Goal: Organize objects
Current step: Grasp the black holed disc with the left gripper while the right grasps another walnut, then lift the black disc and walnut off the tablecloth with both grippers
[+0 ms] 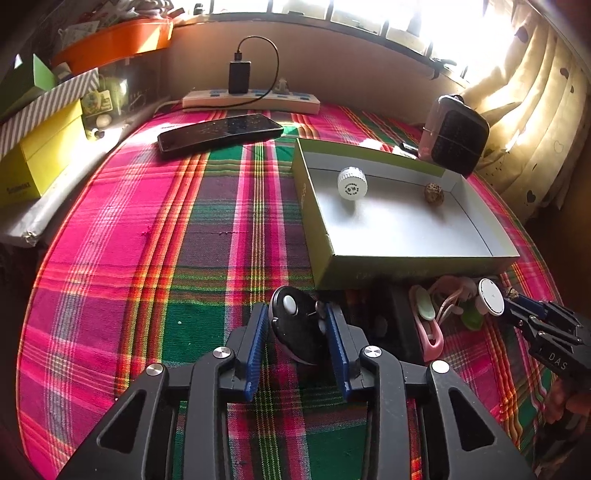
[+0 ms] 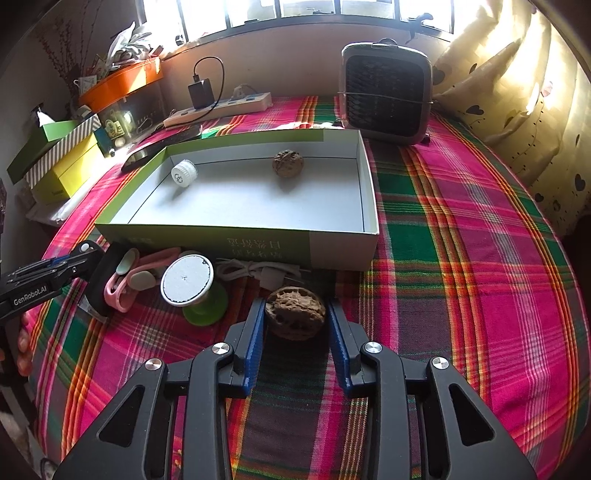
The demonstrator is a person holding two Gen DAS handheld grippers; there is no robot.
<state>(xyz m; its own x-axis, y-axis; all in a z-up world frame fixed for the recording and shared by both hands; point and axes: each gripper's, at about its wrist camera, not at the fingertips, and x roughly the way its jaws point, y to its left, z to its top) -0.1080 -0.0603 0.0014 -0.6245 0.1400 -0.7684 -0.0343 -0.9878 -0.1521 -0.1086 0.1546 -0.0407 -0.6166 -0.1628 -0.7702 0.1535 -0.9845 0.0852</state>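
Box [image 2: 236, 242] rests on plaid cloth [image 2: 461, 258] below sunlit window [image 2: 295, 7].

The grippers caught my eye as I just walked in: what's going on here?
A person is sorting small things into a box on a plaid cloth. The left gripper is closed on a black gadget; the right gripper is closed on a walnut. Both are in front of the box. Inside it already lie a white cap and another walnut.

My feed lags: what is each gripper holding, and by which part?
Left gripper: black device, flanked at its sides. Right gripper: walnut, at its sides. Firm contact cannot be told.
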